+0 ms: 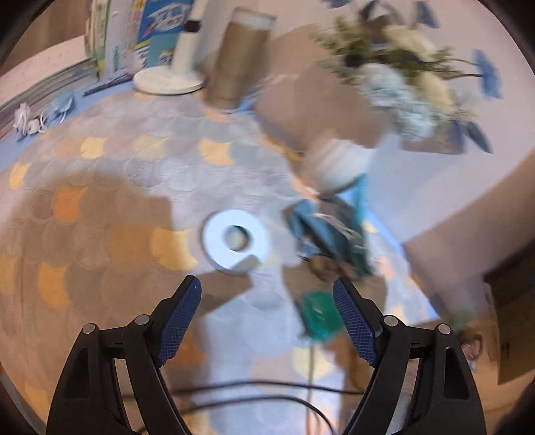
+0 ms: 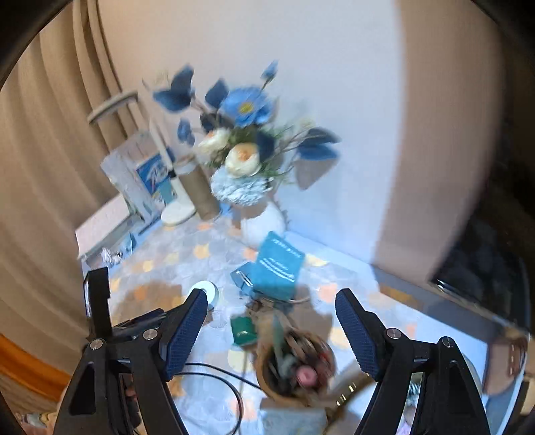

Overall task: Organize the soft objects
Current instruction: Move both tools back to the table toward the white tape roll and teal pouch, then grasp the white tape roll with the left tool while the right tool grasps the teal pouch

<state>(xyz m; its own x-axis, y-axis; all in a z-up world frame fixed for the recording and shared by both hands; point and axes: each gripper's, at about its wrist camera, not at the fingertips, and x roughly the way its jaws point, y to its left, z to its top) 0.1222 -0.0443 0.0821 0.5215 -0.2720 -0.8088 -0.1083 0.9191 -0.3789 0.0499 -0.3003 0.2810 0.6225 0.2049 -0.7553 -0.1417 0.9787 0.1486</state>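
My left gripper (image 1: 267,318) is open and empty, low over a patterned tablecloth (image 1: 117,187). A white tape roll (image 1: 235,239) lies just ahead of it, and a crumpled blue cloth (image 1: 331,231) lies to its right. A small green packet (image 1: 317,316) sits by my right finger. My right gripper (image 2: 269,329) is open and empty, higher above the table. Below it are a blue soft pack (image 2: 277,267), the green packet (image 2: 243,329) and a brown cup of pens (image 2: 294,364). Both views are motion-blurred.
A white vase of blue and cream flowers (image 2: 245,147) stands at the back by the wall. A white lamp base (image 1: 169,80), a cardboard tube (image 1: 240,57) and a printed box (image 1: 157,30) stand behind. A black cable (image 1: 267,398) runs across the table's near side.
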